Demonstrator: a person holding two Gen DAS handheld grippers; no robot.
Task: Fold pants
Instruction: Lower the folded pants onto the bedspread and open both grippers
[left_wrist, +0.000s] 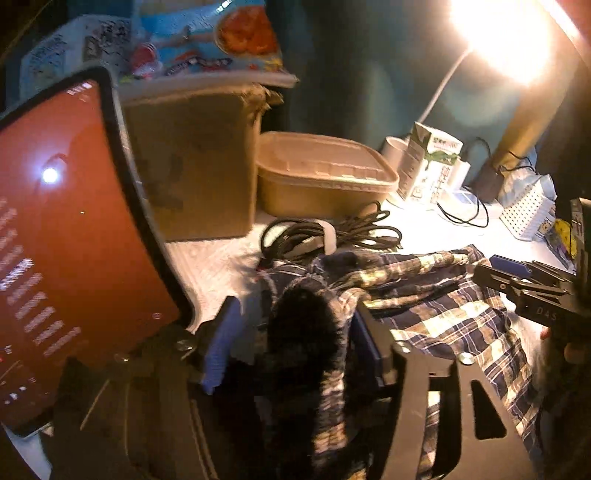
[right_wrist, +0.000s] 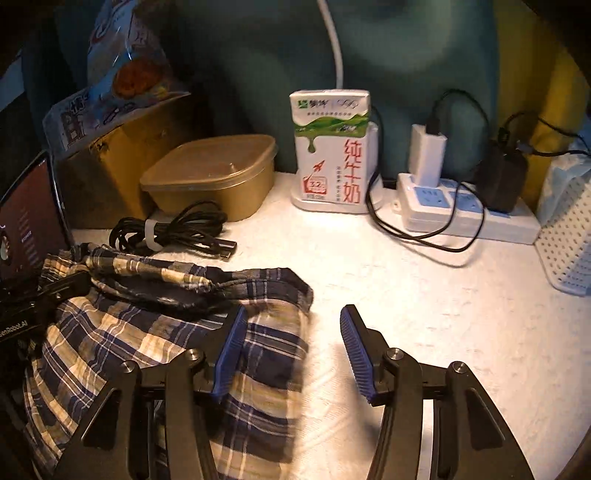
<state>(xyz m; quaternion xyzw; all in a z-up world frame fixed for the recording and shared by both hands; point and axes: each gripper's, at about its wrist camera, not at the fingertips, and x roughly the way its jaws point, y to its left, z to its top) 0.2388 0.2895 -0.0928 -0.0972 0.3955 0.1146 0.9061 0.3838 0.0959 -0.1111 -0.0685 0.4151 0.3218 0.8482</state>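
Blue and beige plaid pants (right_wrist: 147, 332) lie bunched on the white table, also seen in the left wrist view (left_wrist: 443, 314). My left gripper (left_wrist: 295, 339) has a thick fold of the pants between its blue pads and holds it lifted; it also shows at the left edge of the right wrist view (right_wrist: 55, 288). My right gripper (right_wrist: 291, 350) is open and empty, its left finger (right_wrist: 231, 350) over the pants' right edge, its right finger over bare table. It also shows in the left wrist view (left_wrist: 517, 273).
A tablet with a red screen (left_wrist: 66, 229) stands at the left. Behind are a cardboard box (left_wrist: 192, 162), a brown lidded container (right_wrist: 214, 173), a coiled black cable (right_wrist: 173, 232), a milk carton (right_wrist: 330, 147), a power strip (right_wrist: 461, 214), a perforated white basket (right_wrist: 569, 243) and a lamp (left_wrist: 509, 33).
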